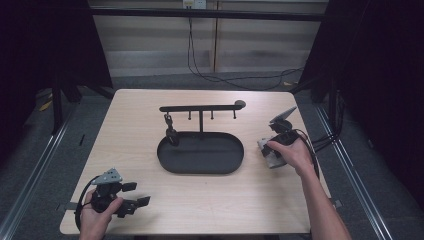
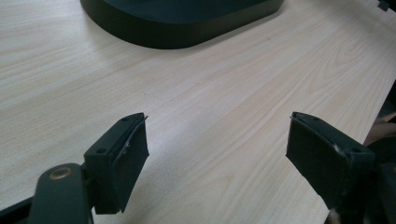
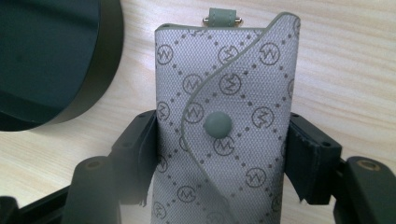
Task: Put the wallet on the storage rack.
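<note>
A grey patterned key pouch (image 3: 229, 93) with a snap button lies on the wooden table, to the right of a black oval tray (image 1: 200, 169). My right gripper (image 3: 222, 154) is shut on the pouch, one jaw pressed to each side; in the high view the pouch (image 1: 270, 160) sits under the person's hand. From the tray rises a black hook rack (image 1: 200, 107), and a small dark item (image 1: 170, 131) hangs from its leftmost hook. At the table's front left corner my left gripper (image 1: 137, 194) stands open over bare wood, its jaws (image 2: 217, 149) wide apart and empty.
The tray's rim (image 2: 177, 32) lies ahead of the left gripper, and its curved wall (image 3: 100, 88) lies just left of the pouch. Cables (image 1: 320, 142) trail off the table's right edge. Black curtains and metal rails flank the table.
</note>
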A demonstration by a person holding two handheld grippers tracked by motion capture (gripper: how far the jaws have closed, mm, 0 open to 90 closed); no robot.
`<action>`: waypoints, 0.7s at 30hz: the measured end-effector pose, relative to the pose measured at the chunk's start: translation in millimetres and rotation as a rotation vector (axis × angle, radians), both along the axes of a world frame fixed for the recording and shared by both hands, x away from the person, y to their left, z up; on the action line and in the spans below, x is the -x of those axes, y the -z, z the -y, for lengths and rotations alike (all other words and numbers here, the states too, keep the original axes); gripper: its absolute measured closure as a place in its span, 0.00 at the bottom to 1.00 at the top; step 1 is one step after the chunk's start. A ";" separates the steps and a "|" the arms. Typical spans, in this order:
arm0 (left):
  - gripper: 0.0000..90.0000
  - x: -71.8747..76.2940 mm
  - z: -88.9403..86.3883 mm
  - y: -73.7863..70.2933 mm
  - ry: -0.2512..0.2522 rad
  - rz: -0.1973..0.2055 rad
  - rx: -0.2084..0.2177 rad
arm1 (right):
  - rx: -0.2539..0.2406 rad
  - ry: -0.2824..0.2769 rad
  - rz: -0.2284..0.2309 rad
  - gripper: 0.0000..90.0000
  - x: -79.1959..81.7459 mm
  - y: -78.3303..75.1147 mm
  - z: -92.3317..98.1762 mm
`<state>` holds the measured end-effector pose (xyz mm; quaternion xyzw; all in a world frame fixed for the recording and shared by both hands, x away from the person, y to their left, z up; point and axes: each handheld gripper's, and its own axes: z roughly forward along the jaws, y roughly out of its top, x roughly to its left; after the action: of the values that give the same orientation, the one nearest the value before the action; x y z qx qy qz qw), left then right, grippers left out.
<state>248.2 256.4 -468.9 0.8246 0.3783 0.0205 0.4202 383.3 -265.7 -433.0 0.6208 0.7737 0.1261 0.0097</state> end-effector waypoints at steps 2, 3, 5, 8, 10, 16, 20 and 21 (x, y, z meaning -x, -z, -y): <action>0.23 0.0 0.7 0.3 -0.008 0.012 -0.009 | 0.001 0.002 -0.001 0.37 0.3 -0.2 0.9; 0.23 -0.1 0.6 0.0 -0.010 0.017 -0.008 | -0.001 0.002 0.002 0.38 0.8 -0.8 1.4; 0.23 -0.6 -1.8 -1.3 -0.026 0.029 0.002 | -0.010 0.004 0.005 0.37 1.8 -2.8 2.0; 0.23 -0.9 -5.0 -1.7 -0.042 0.025 0.021 | -0.003 0.002 0.011 0.37 2.7 -8.3 2.9; 0.23 -1.1 -6.1 -2.1 -0.044 0.029 0.023 | -0.002 0.001 0.031 0.38 2.9 -13.4 3.5; 0.23 -0.9 -5.3 -2.1 -0.021 0.029 0.025 | -0.001 -0.015 0.062 0.38 4.8 -26.1 0.9; 0.23 -0.2 -5.6 -2.7 -0.012 0.039 0.028 | -0.020 -0.017 0.075 0.38 5.8 -31.0 -1.2; 0.23 -0.2 -5.7 -2.8 -0.012 0.040 0.027 | -0.024 -0.023 0.081 0.38 6.1 -33.4 -2.2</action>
<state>248.4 262.1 -466.1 0.8159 0.3750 0.0345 0.4388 377.2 -263.4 -399.7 0.6064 0.7781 0.1604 0.0322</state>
